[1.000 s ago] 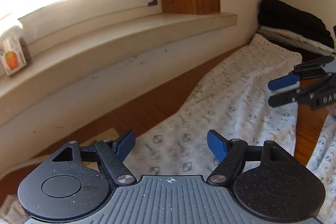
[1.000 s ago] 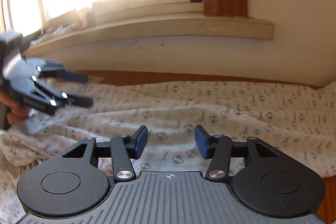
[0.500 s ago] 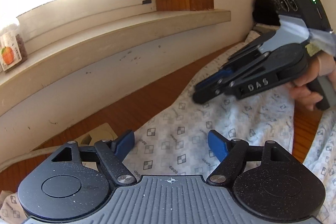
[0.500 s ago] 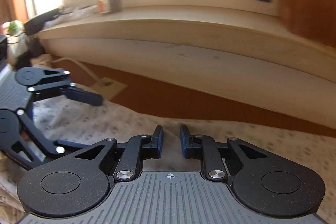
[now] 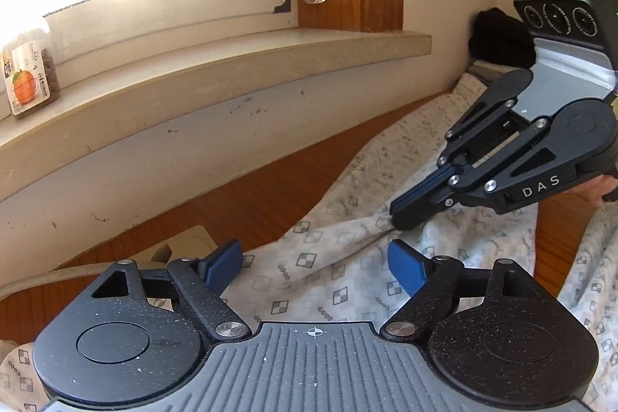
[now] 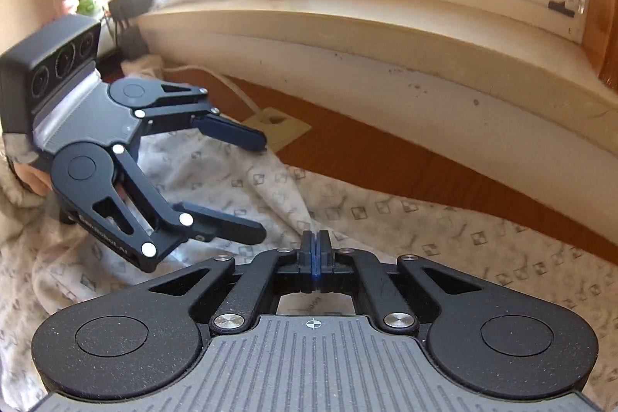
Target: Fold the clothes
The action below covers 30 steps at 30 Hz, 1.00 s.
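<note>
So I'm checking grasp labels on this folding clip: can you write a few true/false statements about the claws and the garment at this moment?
1. The right claw is shut on the patterned white garment. True.
2. The left claw is also shut on the fabric. False: its fingers stand wide apart over the cloth, as the right wrist view also shows.
3. A jar with an orange on its label stands on the window sill. True.
4. The garment lies on a white tabletop. False: the bare surface beside it is reddish-brown wood.
5. Dark clothing sits in the far corner beyond the garment. True.
</note>
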Each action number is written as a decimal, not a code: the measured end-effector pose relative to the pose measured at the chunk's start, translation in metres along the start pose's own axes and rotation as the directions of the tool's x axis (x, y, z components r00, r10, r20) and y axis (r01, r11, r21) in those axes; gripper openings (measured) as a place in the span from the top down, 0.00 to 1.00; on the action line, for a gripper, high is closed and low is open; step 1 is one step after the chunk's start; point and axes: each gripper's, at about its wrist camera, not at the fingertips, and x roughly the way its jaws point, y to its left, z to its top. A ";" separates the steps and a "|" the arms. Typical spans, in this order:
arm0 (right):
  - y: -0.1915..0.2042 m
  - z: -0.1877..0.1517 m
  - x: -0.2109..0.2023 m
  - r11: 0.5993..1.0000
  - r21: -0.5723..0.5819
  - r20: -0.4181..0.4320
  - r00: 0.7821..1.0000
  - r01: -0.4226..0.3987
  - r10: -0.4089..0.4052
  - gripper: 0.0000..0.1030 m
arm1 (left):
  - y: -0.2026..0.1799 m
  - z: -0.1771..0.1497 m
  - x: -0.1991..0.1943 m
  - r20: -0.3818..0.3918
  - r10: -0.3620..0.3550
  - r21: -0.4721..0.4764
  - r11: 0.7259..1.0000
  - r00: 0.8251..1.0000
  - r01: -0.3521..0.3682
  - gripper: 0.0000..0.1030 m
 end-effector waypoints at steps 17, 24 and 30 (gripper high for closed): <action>0.008 0.018 0.037 0.997 0.076 0.066 0.998 -0.017 0.012 0.83 | 0.013 0.004 -0.016 0.047 -0.001 0.001 1.000 0.999 0.001 0.18; 0.035 0.005 0.028 0.999 0.000 0.022 0.999 -0.042 0.042 0.84 | 0.058 0.006 -0.027 0.069 0.062 -0.131 0.990 0.996 -0.053 0.19; 0.037 0.009 0.022 0.999 0.041 0.087 0.996 -0.012 0.008 0.81 | 0.062 0.004 -0.012 0.038 0.058 -0.155 0.987 0.998 -0.051 0.20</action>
